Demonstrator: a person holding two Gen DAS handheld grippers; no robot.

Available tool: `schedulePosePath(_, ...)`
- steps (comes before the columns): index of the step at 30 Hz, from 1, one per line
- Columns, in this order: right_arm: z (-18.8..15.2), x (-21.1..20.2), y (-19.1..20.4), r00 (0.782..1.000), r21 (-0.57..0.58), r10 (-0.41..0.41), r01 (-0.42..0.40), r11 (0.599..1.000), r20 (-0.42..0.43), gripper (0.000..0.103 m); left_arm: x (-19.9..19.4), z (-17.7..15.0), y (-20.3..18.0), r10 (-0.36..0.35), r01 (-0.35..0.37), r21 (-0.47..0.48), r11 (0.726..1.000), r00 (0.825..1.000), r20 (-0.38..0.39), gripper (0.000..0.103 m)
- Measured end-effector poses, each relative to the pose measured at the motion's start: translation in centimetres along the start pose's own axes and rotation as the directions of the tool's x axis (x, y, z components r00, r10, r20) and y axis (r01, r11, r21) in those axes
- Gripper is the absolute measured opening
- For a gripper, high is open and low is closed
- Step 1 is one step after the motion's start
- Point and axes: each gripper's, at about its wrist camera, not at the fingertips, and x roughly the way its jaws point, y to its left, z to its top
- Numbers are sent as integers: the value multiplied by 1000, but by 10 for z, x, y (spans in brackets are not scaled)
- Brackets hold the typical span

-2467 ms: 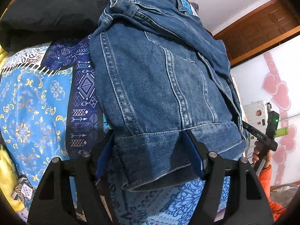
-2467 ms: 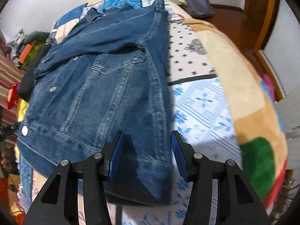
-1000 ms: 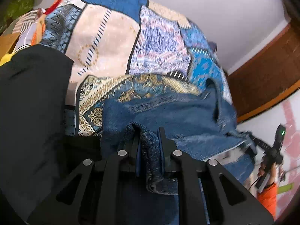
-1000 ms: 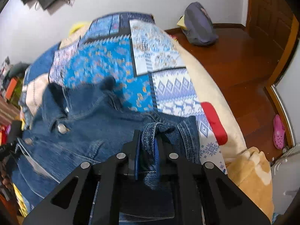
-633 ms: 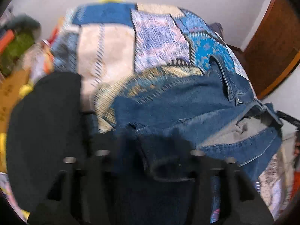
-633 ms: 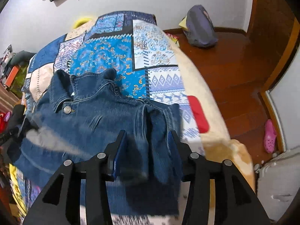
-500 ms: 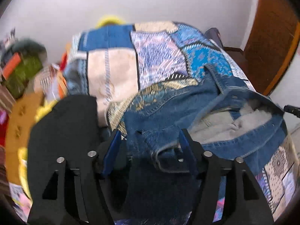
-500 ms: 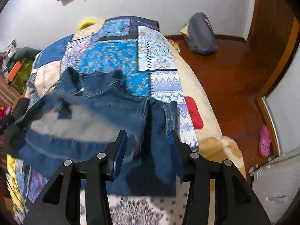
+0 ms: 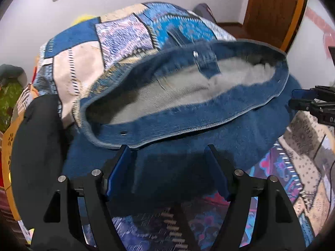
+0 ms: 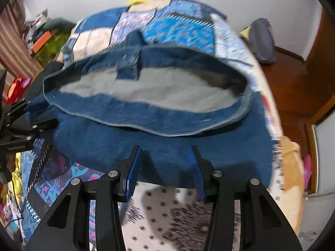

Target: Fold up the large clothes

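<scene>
Hovering over the near edge of the bed, the left gripper (image 9: 167, 167) has its blue-padded jaws spread and still opening, nothing pinched between them; the denim jacket (image 9: 188, 150) lies beyond and below the fingertips, free of the pads. The right gripper (image 10: 163, 163) is likewise released, its jaws standing apart with only the jacket's folded edge showing through the gap, not pressed by either pad.

The denim jacket (image 10: 146, 144) lies folded across the width of the bed, towards its near end. Its upper layer bulges up in a loop, showing the pale grey inner side ringed by the stitched hem, with a metal button (image 9: 195, 53) on the far band. In the left wrist view the right gripper's fingertips (image 9: 301, 98) show at the jacket's right-hand end; in the right wrist view the left gripper's black frame sits at the jacket's left-hand end.

Under the jacket spreads a patchwork bedspread (image 9: 117, 33) in blues, cream and purple, reaching to the far edge of the bed. A black garment (image 9: 37, 146) lies along the bed's left edge. Beyond the bed's far right corner, a grey bag (image 10: 261, 39) rests on the wooden floor (image 10: 293, 79) against the white wall.
</scene>
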Motion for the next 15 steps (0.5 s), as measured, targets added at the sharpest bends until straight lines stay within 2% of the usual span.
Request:
schedulePosePath(2, 6, 14, 10, 1000, -42, -23, 22, 999, -10, 46, 14, 6, 1, -1, 1, 10, 1000, 1000, -4, 83)
schedulePosePath(5, 29, 34, 16, 998, -92, -45, 42, 995, -32, 46, 25, 26, 13, -4, 4, 2, 1000, 1000, 3, 90)
schedulePosePath(8, 67, 47, 9, 996, -52, -58, 54, 997, -65, 46, 37, 55, 30, 95, -95, 1, 995, 995, -9, 90)
schedulePosePath(11, 107, 35, -6, 994, 68, -105, 103, 992, 26, 46, 34, 91, 59, 177, -174, -81, 981, 984, 24, 88)
schedulePosePath(12, 119, 26, -11, 991, 118, -114, 105, 987, 72, 46, 27, 101, 67, 206, -200, -114, 973, 977, 51, 88)
schedulePosePath(15, 135, 5, -16, 985, 194, -97, 69, 979, 142, 46, 4, 117, 88, 253, -225, -200, 953, 959, 126, 88)
